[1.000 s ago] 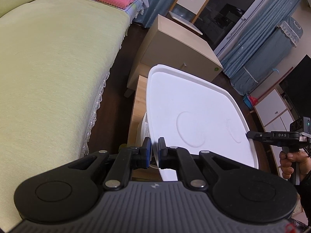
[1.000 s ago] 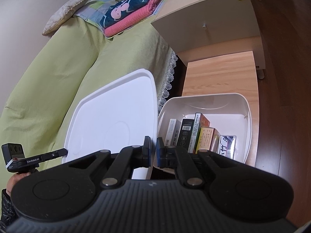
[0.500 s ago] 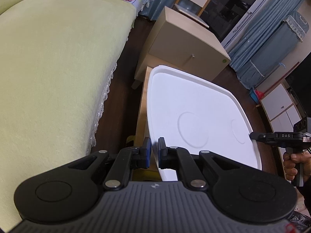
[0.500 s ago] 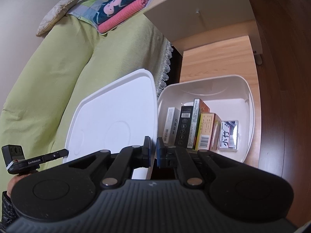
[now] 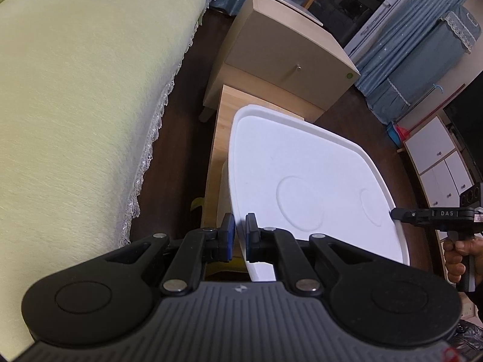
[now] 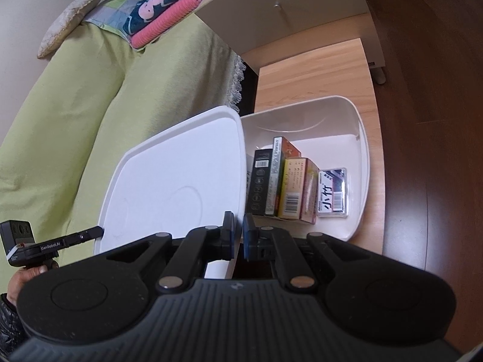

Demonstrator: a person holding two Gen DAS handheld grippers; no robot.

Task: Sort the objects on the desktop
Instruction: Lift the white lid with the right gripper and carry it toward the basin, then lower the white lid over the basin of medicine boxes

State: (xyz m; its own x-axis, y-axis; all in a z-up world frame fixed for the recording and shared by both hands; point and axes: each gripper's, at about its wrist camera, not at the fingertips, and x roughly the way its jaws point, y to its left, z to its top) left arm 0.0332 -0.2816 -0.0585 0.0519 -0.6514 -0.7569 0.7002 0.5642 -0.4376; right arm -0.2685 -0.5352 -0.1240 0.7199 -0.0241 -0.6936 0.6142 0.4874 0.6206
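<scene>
right wrist | both grippers (image 6: 238, 232) (image 5: 238, 235) pinch lid (image 6: 181, 187) edges, level

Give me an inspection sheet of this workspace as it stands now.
Surface: low wooden table, mostly bare past the bin.
Job's things: white bin on the table holds upright boxes and a flat clear case; white lid held tilted over the bin's left part, not seated.
Clutter: nothing seen on the table.
Grippers: left gripper and right gripper each shut on a lid edge, at opposite sides.
Cables: nothing seen.
Surroundings: green sofa, folded blankets, cushion, nightstand, blue curtains, white cabinet.
</scene>
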